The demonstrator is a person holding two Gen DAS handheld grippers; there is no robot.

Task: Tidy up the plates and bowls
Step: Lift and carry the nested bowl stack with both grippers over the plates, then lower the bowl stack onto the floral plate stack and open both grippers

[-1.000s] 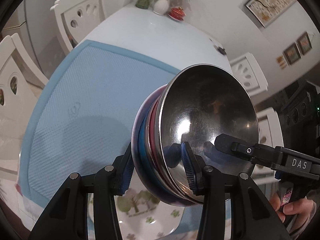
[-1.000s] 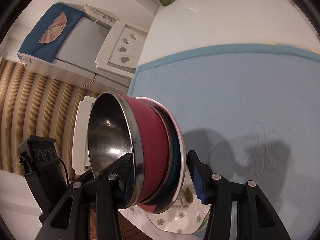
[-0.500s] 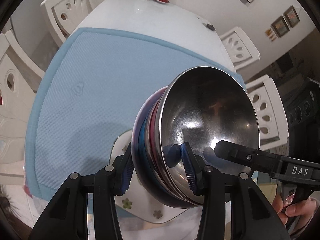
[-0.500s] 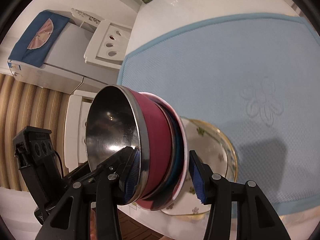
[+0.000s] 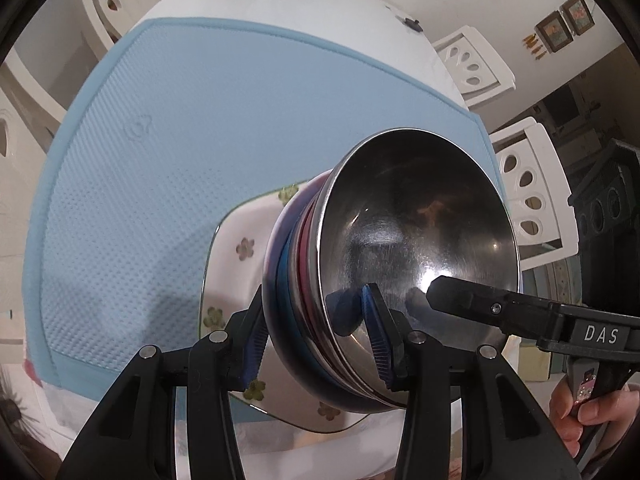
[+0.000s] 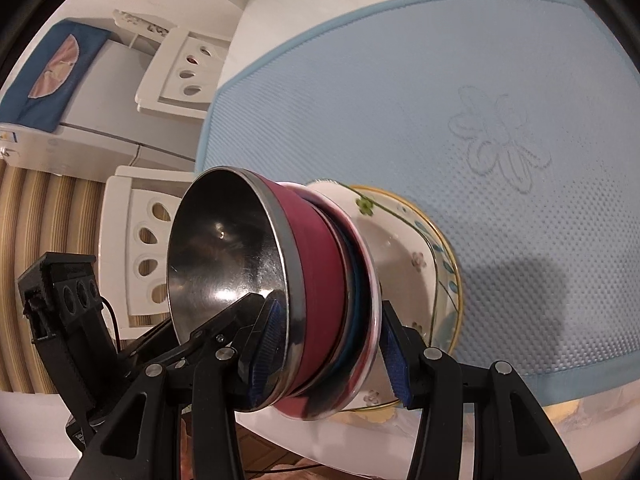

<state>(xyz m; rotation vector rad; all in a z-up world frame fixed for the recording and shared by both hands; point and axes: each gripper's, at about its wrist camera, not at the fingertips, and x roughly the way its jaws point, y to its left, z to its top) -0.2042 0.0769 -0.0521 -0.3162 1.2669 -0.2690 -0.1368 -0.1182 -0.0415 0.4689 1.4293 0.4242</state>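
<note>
The bowl stack [image 5: 360, 300] hides much of the flowered plate [image 5: 236, 248] behind it; whether stack and plate touch cannot be determined

Home dining room: table [image 5: 320, 8], chairs [image 5: 472, 64], fridge [image 6: 92, 120].

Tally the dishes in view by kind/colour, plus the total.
nested bowls, by visible colour band:
maroon bowl: 1
blue bowl: 1
pink bowl: 1
flowered plate: 1
Total: 4
</note>
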